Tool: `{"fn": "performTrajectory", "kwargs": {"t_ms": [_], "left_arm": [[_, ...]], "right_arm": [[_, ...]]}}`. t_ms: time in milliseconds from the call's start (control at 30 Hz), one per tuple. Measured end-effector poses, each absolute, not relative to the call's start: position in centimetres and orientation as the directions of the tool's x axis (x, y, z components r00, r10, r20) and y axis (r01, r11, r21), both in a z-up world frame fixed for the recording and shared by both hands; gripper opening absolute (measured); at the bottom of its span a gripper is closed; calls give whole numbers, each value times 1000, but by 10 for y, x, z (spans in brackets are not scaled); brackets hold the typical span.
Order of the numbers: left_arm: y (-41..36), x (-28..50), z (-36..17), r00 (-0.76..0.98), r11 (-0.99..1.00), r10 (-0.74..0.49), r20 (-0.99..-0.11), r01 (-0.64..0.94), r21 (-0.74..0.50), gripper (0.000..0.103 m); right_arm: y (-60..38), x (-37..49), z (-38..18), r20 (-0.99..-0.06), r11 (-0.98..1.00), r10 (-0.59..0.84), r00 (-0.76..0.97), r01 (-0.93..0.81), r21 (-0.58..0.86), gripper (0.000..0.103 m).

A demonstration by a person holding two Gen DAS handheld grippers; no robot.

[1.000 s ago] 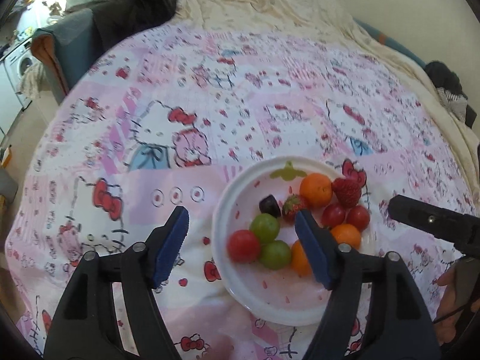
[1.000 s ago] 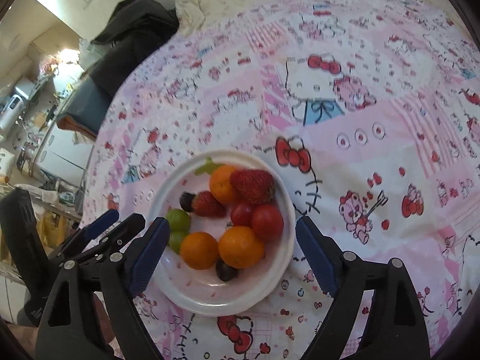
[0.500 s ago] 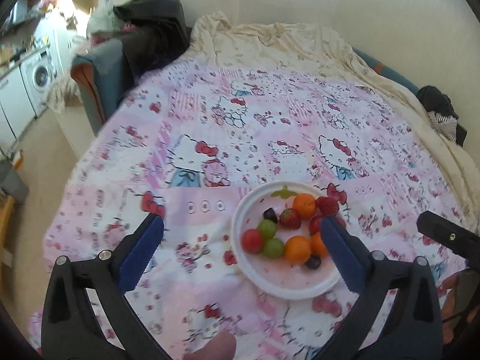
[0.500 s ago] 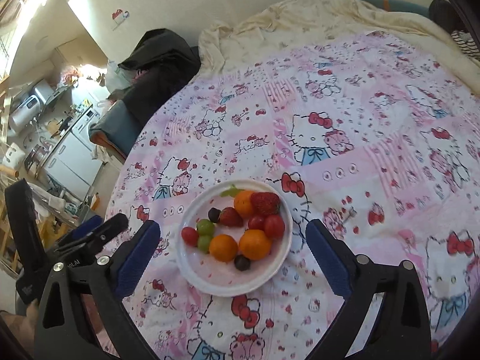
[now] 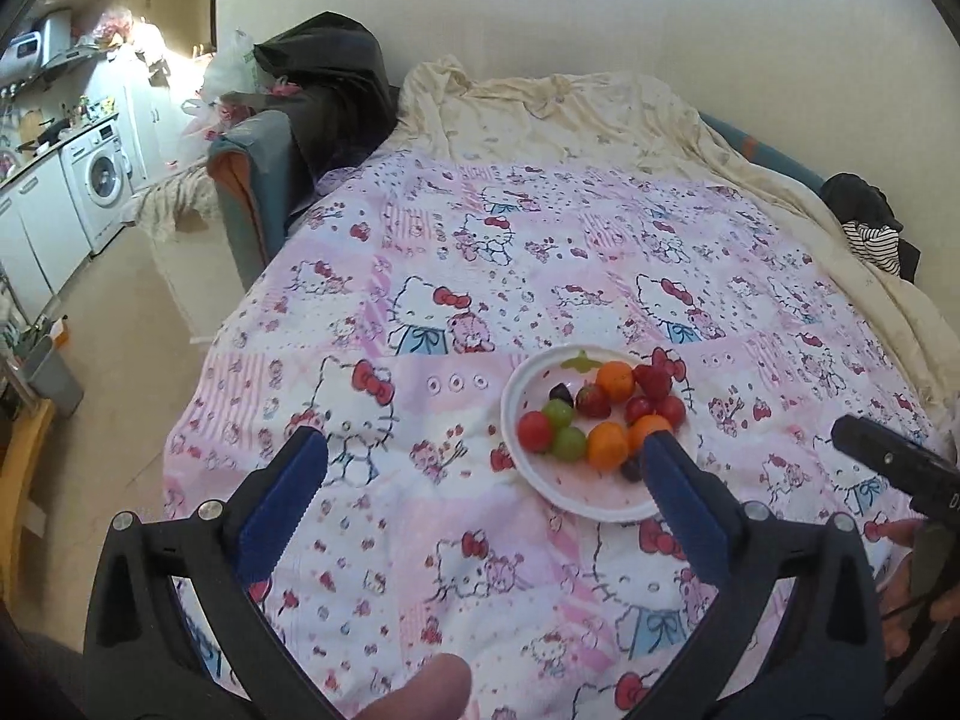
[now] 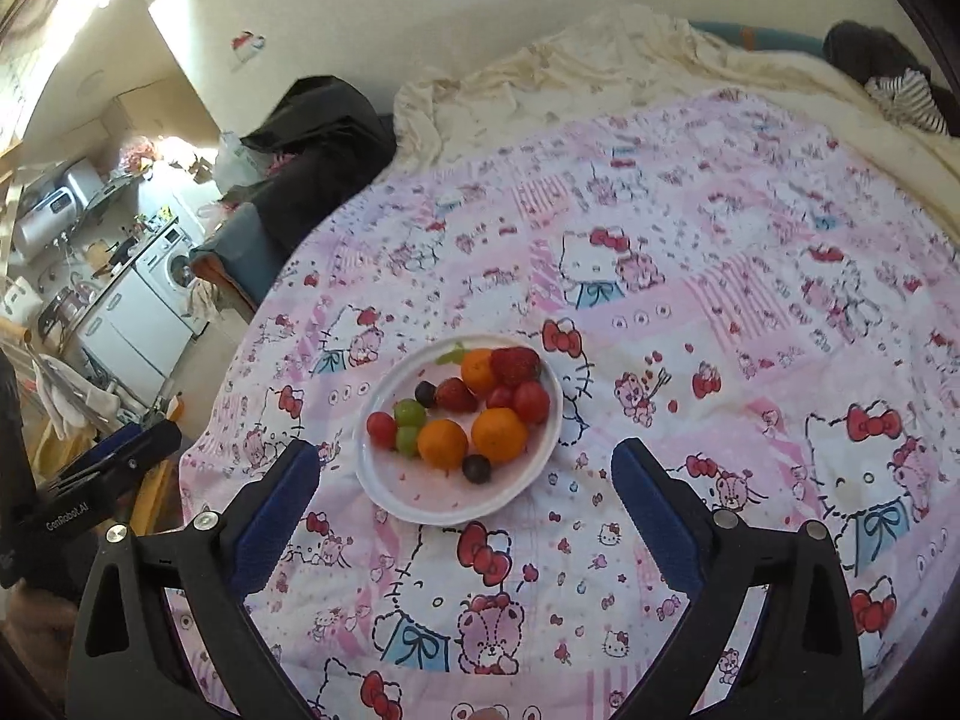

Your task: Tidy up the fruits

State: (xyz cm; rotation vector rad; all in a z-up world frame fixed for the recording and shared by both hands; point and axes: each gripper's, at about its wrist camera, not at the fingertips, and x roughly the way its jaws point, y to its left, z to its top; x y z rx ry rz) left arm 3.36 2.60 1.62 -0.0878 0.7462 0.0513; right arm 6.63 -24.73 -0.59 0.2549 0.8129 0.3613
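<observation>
Showing fruits (image 6: 462, 411) all gathered on white plate (image 6: 420, 498), resting on patterned bedspread (image 6: 720, 300). Left gripper (image 5: 480, 498) and right gripper (image 6: 462, 492) both spread wide, empty, above bedspread. Organizing appears essentially complete.

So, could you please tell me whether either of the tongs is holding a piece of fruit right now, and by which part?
Nothing is held. The left tongs and right tongs are both wide open, and all the fruit lies on the white plate.

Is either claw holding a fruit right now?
No, both the left claw and right claw are open and empty, back from the plate.
</observation>
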Motion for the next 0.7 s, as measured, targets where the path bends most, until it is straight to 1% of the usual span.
{"fn": "performTrajectory", "kwargs": {"t_ms": [167,300,400,533,700], "left_arm": [[25,15,7,735,994,53,-675,-103,-34,103],[27,7,6,766,992,49,-642,-112,-59,103],[22,9,7,779,994,71,-623,-106,-19,103],[19,11,6,783,995,49,-620,-89,-34,103],[15,11,7,789,996,40,-613,-77,-33,103]], "right_arm": [[-234,44,0,-633,936,350,691,-229,267,100],[-224,34,-2,-609,945,325,723,-226,235,100],[-219,33,-5,-610,950,312,729,-228,213,100],[-212,33,-6,-603,963,269,751,-221,155,101],[-210,35,-9,-607,967,254,753,-215,138,103]]}}
